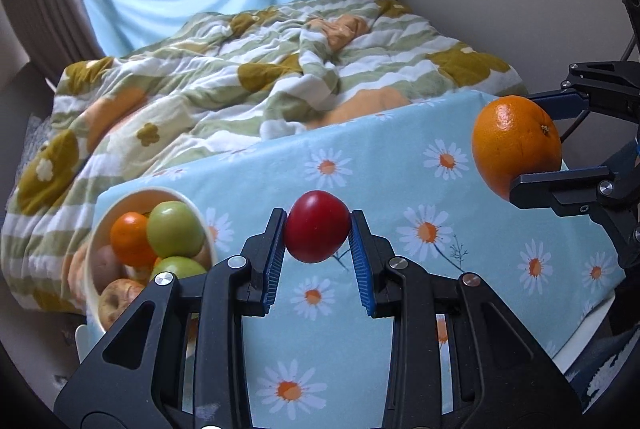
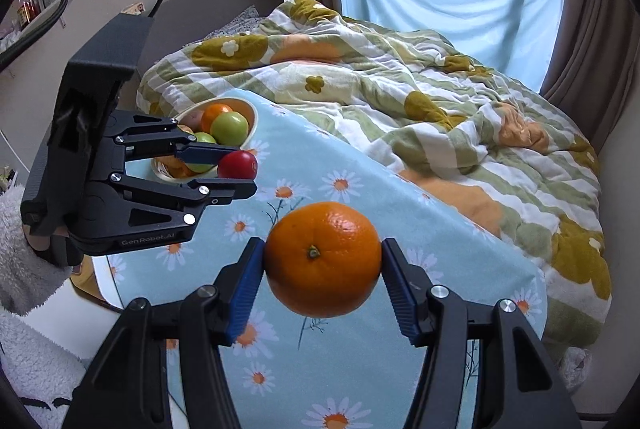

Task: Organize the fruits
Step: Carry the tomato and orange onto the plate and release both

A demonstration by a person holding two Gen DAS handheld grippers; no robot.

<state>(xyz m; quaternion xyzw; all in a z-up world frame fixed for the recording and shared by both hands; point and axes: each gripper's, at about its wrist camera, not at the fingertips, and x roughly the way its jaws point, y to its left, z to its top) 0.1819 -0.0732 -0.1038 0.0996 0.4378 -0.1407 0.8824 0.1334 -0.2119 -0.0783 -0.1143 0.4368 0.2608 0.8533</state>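
The bowl (image 1: 96,241) is seen at nine o'clock, just beside the left tongs (image 1: 318,229) clenched on the red fruit (image 1: 318,227), well apart from the right tongs (image 2: 322,265) clenched on the orange (image 2: 322,259).

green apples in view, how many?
2, both in the white bowl: one green apple on top beside a small orange, the second green apple just below it. More may be buried under the pile.

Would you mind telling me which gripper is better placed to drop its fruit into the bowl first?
Left. The left gripper, holding the red fruit, sits right beside the bowl; the right gripper, holding the orange, is farther away.
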